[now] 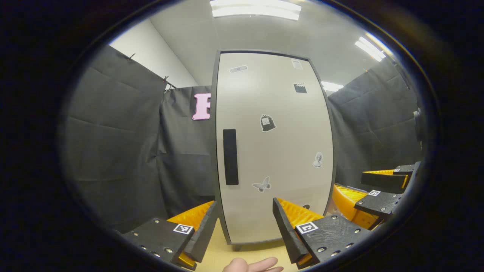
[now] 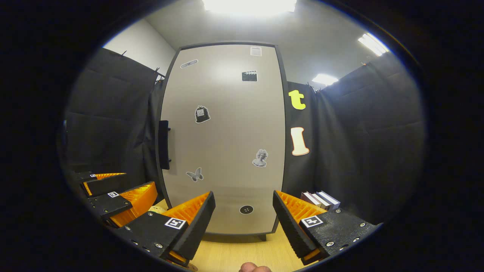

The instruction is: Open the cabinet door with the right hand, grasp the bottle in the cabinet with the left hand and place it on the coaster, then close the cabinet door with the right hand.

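So I've got both grippers parked in front of the cabinet (image 1: 274,147) and the cabinet door (image 2: 223,139) is fully closed, so I can't see the bottle at all. The door handle (image 1: 230,156) is a dark vertical bar near the door's left edge, sitting at about 10 o'clock from my left gripper (image 1: 245,232) in the left gripper view. That gripper's jaws are spread wide with nothing between them.

In the right gripper view my right gripper (image 2: 244,223) also has its jaws wide apart and empty, pointing at the lower part of the door, handle up around 10 o'clock. I can spot the left gripper off at 9 o'clock there too.

Door's got a few stickers, including a butterfly sticker (image 2: 195,174). A few books (image 2: 321,199) stand at 3 o'clock beside the cabinet. The cabinet sits on a light wooden surface (image 2: 242,253). Can't make out the coaster for sure.
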{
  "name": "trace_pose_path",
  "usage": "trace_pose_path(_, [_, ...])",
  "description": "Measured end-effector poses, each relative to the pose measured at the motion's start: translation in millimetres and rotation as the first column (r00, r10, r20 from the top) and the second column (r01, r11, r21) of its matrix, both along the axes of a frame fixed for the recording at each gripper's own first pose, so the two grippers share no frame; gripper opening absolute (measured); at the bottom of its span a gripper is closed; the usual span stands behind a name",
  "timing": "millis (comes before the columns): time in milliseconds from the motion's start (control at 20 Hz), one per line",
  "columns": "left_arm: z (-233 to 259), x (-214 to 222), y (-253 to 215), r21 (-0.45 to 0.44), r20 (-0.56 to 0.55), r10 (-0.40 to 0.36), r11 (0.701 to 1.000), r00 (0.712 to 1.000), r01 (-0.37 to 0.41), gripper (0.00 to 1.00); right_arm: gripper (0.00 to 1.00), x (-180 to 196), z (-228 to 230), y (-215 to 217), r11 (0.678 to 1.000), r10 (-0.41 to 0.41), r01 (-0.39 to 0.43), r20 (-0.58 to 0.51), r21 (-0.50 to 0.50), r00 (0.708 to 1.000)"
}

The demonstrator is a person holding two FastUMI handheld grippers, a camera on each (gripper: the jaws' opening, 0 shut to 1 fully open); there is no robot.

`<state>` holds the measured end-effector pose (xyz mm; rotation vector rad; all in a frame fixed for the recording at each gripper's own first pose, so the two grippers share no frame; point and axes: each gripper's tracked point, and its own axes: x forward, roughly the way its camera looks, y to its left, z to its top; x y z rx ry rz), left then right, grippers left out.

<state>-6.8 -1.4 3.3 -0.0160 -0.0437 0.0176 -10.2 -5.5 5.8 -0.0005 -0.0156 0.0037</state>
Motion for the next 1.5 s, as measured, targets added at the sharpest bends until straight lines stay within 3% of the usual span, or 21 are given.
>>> trace_pose_path(450, [-1,-4,3,0.010,0.009,0.019,1.000,1.000,-0.019,0.82,0.95,6,-7,6,1.000,0.009,-0.009,-0.025,0.003,1.000])
trace_pose_path(1100, [-3,-11,7,0.011,0.005,0.012,1.000,1.000,-0.012,0.83,0.95,30,19,11,1.000,0.016,-0.015,0.024,-0.021,1.000])
trace_pose_path(1500, [-8,-21,25,0.031,-0.011,0.063,0.998,0.998,-0.062,0.83,0.94,61,43,47,0.997,0.075,-0.073,0.064,-0.035,0.995])
